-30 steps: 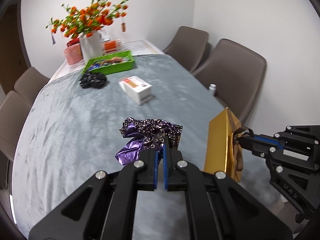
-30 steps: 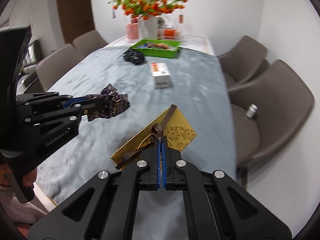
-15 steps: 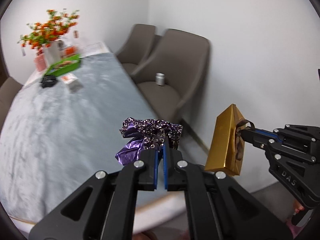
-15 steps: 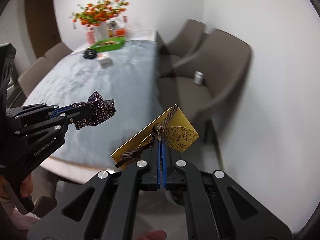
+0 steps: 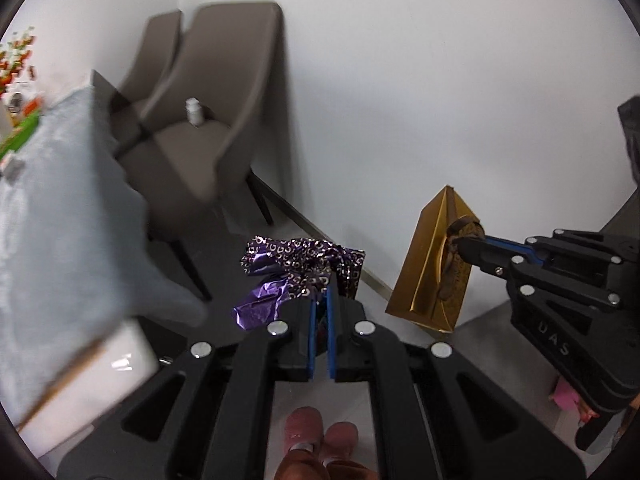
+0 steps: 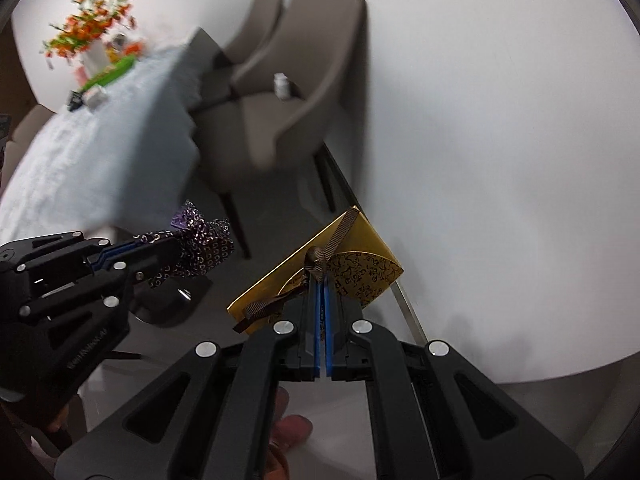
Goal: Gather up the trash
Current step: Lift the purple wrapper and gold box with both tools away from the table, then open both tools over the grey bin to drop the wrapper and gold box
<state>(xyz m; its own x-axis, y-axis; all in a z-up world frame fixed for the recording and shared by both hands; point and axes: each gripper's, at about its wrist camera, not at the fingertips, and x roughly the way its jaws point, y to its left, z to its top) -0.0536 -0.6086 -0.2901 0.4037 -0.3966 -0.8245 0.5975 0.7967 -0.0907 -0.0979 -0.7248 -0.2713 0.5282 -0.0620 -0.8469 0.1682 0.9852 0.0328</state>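
My left gripper (image 5: 319, 300) is shut on a crumpled purple wrapper (image 5: 296, 268) with a silver print, held in the air off the table's end; the wrapper also shows in the right wrist view (image 6: 200, 244). My right gripper (image 6: 322, 280) is shut on the brown ribbon (image 6: 320, 256) of a flat gold gift box (image 6: 352, 264), which hangs tilted over the floor. In the left wrist view the gold box (image 5: 436, 264) hangs to the right of the wrapper, apart from it, with the right gripper (image 5: 464, 246) on it.
The grey-clothed table (image 5: 52, 216) is to the left, with a green tray (image 6: 108, 72) and orange flowers (image 6: 88, 32) at its far end. Two brown chairs (image 5: 216, 112) stand by the white wall; a small white bottle (image 5: 194, 112) sits on one seat. Pink slippers (image 5: 320, 436) show below.
Both grippers have swung right and away from the table with their loads. The view now faces the wall corner and floor instead of the tabletop. Both grips are unchanged.
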